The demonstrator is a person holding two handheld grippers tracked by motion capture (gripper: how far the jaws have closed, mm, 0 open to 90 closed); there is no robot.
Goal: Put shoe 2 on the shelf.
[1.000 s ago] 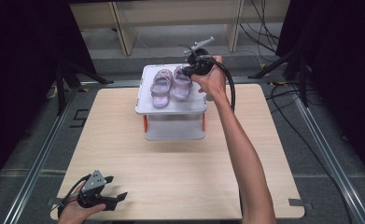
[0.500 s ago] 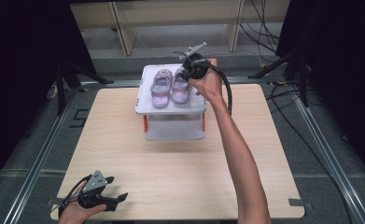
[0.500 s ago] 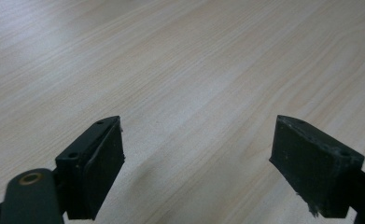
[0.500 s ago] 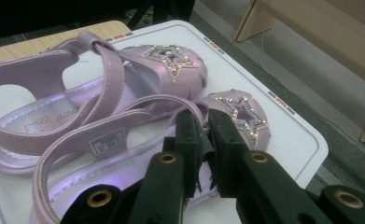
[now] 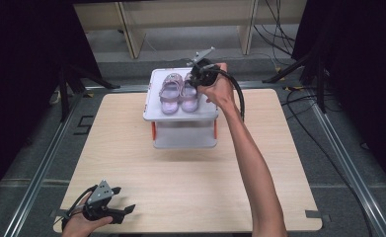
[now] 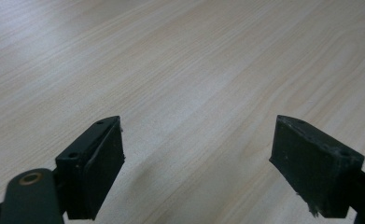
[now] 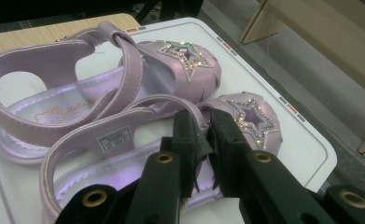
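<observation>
Two lilac sandals with glitter stars stand side by side on a small white two-tier rack [image 5: 180, 115] at the table's far middle. My right gripper [image 5: 194, 83] reaches down over the right sandal [image 5: 189, 97], beside the left sandal [image 5: 169, 94]. In the right gripper view its jaws [image 7: 203, 122] have just been opening and stand a narrow gap apart, with the top strap of the nearer sandal [image 7: 124, 175] between their tips; the other sandal [image 7: 73, 70] lies beyond. My left gripper [image 5: 125, 212] rests low at the table's near left corner, open and empty [image 6: 196, 158].
The light wooden table [image 5: 180, 187] stretches between the rack and the person. The rack's white rim [image 7: 292, 140] ends close behind the sandals' toes. Metal rails frame the table, with shelving legs and cables on the floor beyond.
The right hand has shifted slightly left and down over the right sandal, which rests on the rack. The left gripper has stayed put.
</observation>
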